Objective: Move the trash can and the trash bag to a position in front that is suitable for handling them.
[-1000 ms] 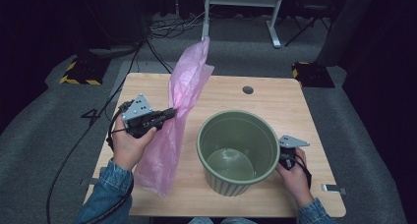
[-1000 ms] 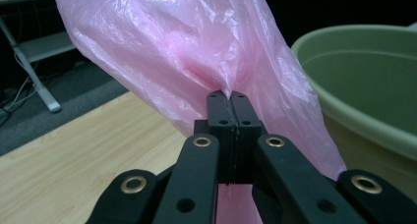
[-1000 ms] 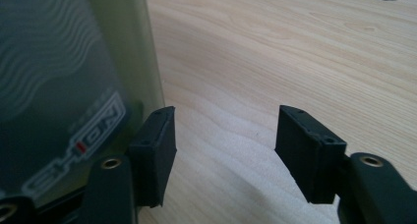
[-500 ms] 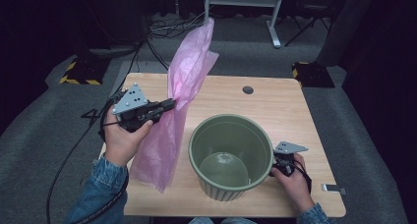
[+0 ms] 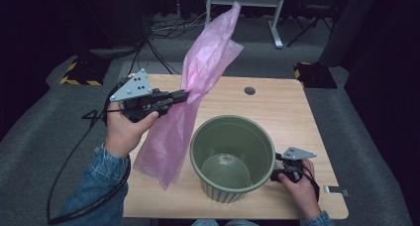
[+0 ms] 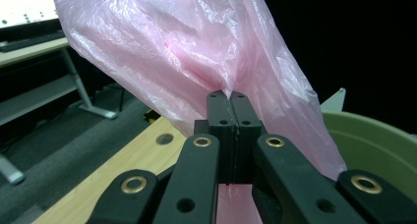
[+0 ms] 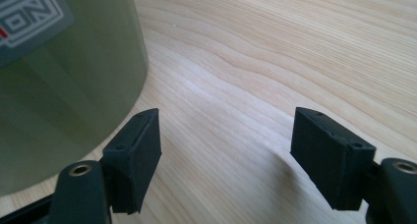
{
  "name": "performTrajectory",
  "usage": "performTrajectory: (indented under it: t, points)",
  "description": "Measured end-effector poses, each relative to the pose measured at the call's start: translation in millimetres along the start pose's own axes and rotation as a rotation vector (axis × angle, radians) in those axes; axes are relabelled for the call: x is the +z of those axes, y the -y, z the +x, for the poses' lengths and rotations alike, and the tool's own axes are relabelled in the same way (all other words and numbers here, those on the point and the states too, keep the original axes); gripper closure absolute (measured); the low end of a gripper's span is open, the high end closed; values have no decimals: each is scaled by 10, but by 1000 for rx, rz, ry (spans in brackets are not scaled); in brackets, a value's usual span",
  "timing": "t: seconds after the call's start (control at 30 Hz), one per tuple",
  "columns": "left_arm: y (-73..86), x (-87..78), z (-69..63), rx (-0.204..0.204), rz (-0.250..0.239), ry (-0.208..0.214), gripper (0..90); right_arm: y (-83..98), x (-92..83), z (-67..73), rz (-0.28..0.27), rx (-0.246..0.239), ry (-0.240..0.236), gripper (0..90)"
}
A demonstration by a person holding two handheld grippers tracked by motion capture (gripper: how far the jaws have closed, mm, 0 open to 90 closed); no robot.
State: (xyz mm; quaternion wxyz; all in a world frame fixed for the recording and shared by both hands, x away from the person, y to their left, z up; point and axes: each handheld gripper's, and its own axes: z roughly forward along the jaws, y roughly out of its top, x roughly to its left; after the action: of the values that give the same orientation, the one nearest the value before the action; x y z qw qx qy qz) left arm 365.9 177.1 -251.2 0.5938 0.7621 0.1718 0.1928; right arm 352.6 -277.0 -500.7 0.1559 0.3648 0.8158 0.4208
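I am holding a pink plastic bag (image 5: 190, 107) in my left gripper (image 5: 184, 94), whose jaws are pinched flat together on a bunched fold of the film about halfway along it. The bag is hanging above the left half of the table (image 5: 277, 112), its upper end flopping up and away, its lower end trailing down just left of the green bin (image 5: 233, 159), which is standing at the near middle. The film is looking feather-light, limp and slick, so I am judging that it will slide out of a loose pinch and tear on a hard tug; gathering several layers near the mouth edge seems the safest hold. My right gripper (image 7: 223, 150) is sitting low on the table just right of the bin, its jaws having just been opening, now wide with nothing between them.
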Motion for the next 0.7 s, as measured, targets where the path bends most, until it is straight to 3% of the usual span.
performTrajectory:
  t: [0.13,0.4,0.7]
  points:
    - [-120,47,-13,8,-19,34,898,38,-51,-6,-1,9,10,277]
    - [-311,193,-39,9,-27,145,899,111,-161,-23,-6,28,32,280]
    - [-483,377,-97,46,-64,191,899,170,-251,-41,-15,45,55,281]
